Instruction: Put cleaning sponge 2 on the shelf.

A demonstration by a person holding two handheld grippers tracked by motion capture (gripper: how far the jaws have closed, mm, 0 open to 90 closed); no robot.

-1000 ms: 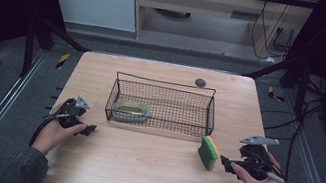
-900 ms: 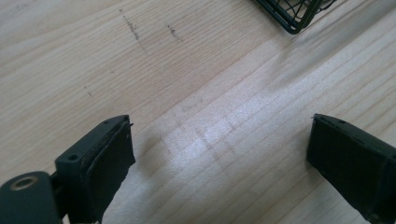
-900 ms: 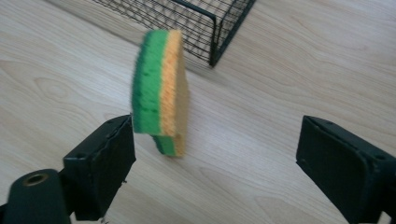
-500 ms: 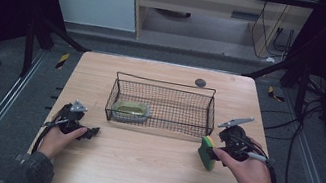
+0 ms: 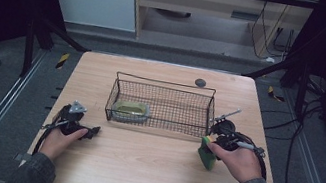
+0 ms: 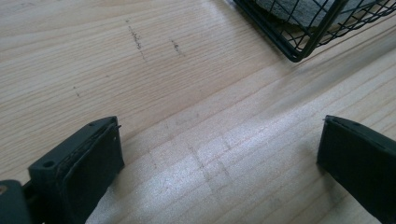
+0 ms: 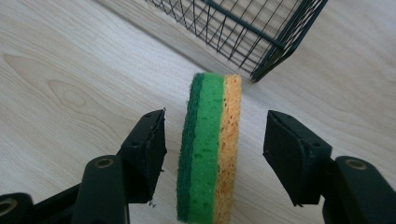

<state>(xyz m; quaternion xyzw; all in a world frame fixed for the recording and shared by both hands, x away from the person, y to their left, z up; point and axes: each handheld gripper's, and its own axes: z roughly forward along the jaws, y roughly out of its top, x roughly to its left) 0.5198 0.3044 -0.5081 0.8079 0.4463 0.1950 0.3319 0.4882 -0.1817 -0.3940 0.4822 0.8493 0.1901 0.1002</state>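
Sponge (image 7: 208,149) is seen standing on its narrow edge on the table (image 5: 147,170), just off the near right corner of the wire basket (image 5: 161,104) and apart from it. In the right claw view its three layers are stacked sideways: dark green scourer at the left, bright green in the middle, yellow foam at the right; the broad faces are turned toward the two jaws. The long axis is laid along the table, running from the claw toward the basket corner. In the high view the sponge (image 5: 206,152) is seen tilted slightly, its far end close to the basket wall. The right claw (image 7: 212,140) is set astride the sponge, with a jaw on either side; the jaws have just been closing, yet a gap is visible on both sides and the pads are not pressed on it. The left claw (image 6: 219,158) is held low over bare table near the left front of the basket, jaws spread wide with nothing between them. A flat greenish item in a grey wrapper (image 5: 130,111) is noted inside the basket at its near left.
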